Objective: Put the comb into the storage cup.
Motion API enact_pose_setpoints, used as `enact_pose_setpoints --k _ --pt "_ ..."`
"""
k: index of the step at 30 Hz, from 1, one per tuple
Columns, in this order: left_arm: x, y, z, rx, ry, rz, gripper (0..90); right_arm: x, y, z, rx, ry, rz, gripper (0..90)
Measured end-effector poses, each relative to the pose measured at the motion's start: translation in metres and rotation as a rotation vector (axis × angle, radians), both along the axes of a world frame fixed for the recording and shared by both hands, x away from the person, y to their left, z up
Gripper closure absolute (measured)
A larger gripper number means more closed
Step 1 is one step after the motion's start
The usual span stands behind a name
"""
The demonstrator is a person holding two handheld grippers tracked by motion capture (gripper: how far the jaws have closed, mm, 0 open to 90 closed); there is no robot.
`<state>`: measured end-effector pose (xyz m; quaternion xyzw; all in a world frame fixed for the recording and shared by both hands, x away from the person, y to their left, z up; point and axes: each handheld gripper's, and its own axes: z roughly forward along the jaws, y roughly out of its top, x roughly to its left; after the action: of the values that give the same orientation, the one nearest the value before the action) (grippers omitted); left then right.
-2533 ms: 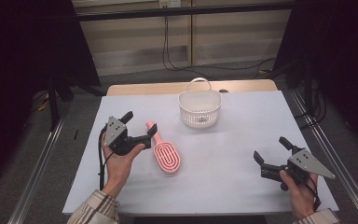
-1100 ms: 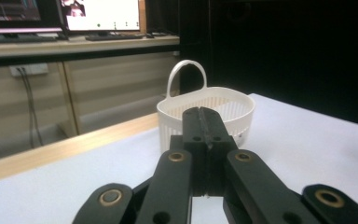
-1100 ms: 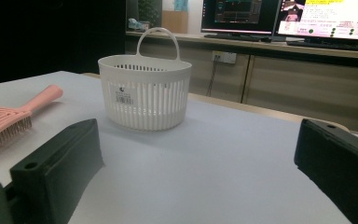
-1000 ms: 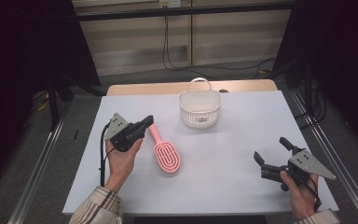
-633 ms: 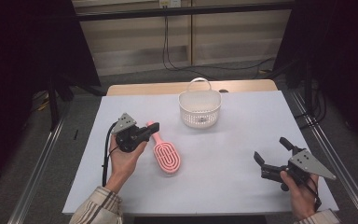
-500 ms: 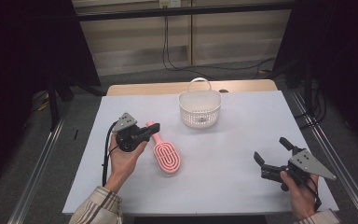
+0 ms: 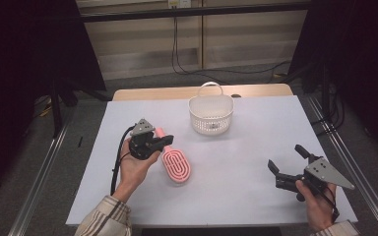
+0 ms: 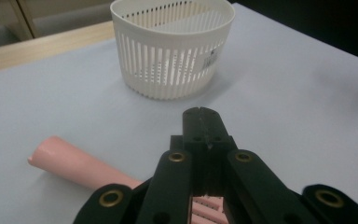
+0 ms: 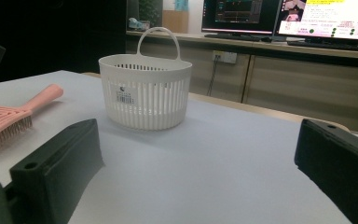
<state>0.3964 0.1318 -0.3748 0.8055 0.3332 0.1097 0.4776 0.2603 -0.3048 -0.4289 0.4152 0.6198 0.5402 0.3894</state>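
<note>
The left tool (image 7: 163,141) has its two black jaws pressed together with nothing between them, hovering right over the handle of the pink plastic hairbrush (image 7: 176,167). In the left gripper view the shut jaw tips sit above the brush, its rounded pink handle (image 8: 70,163) poking out to the left beneath them; whether the tool touches the brush I cannot tell. The brush lies flat on the pale grey worktop (image 7: 246,196), bristle side up, head pointing toward the person. Beyond it, well apart, stands a white slotted plastic basket (image 7: 210,115) with an upright loop handle. The right tool (image 7: 288,164) rests near the worktop's right edge, jaws spread wide and empty.
</note>
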Motion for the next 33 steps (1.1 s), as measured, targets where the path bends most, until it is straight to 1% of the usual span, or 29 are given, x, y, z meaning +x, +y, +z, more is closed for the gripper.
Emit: enact_pose_setpoints --k 2,4,6,8,12,14,16,18,21,23,25,28,30,33 --pt "0.001 -0.003 0.001 0.013 0.003 -0.007 90.0 0.0 0.0 0.0 -0.005 0.0 -0.004 0.4" --pt "0.0 -0.007 -0.001 0.023 0.014 -0.014 90.0 0.0 0.0 0.0 -0.001 0.0 -0.001 0.3" --pt "-0.001 -0.012 -0.005 0.068 0.028 -0.03 90.0 0.0 0.0 0.0 -0.006 -0.001 0.002 0.3" --pt "0.0 -0.014 -0.009 0.074 0.045 -0.032 90.0 0.0 0.0 0.0 -0.003 0.002 0.001 0.3" --pt "0.0 -0.017 -0.011 0.097 0.061 -0.034 90.0 0.0 0.0 0.0 -0.001 0.004 0.001 0.3" --pt "0.001 -0.018 -0.013 0.1 0.067 -0.03 90.0 0.0 0.0 0.0 -0.003 0.002 0.004 0.3" --pt "0.0 -0.02 -0.015 0.115 0.08 -0.032 90.0 0.0 0.0 0.0 -0.003 0.003 0.002 0.3" --pt "0.0 -0.024 -0.016 0.129 0.084 -0.04 90.0 0.0 0.0 0.0 -0.011 -0.001 0.0 0.4" --pt "0.0 -0.031 -0.017 0.156 0.099 -0.048 90.0 0.0 0.0 0.0 -0.006 0.002 -0.003 0.3" --pt "0.001 -0.036 -0.016 0.16 0.111 -0.056 90.0 0.0 -0.001 0.0 -0.007 0.001 -0.006 0.3" --pt "0.001 -0.039 -0.013 0.166 0.106 -0.068 90.0 0.0 -0.001 -0.001 -0.007 0.003 -0.004 0.3" --pt "0.002 -0.045 -0.013 0.17 0.115 -0.075 90.0 0.0 0.0 -0.001 -0.004 0.004 -0.001 0.3" --pt "0.002 -0.048 -0.016 0.188 0.121 -0.084 90.0 0.0 0.0 -0.001 -0.006 0.003 0.002 0.3" --pt "0.0 -0.053 -0.022 0.193 0.135 -0.095 90.0 0.0 0.0 -0.001 -0.005 0.004 0.0 0.3"
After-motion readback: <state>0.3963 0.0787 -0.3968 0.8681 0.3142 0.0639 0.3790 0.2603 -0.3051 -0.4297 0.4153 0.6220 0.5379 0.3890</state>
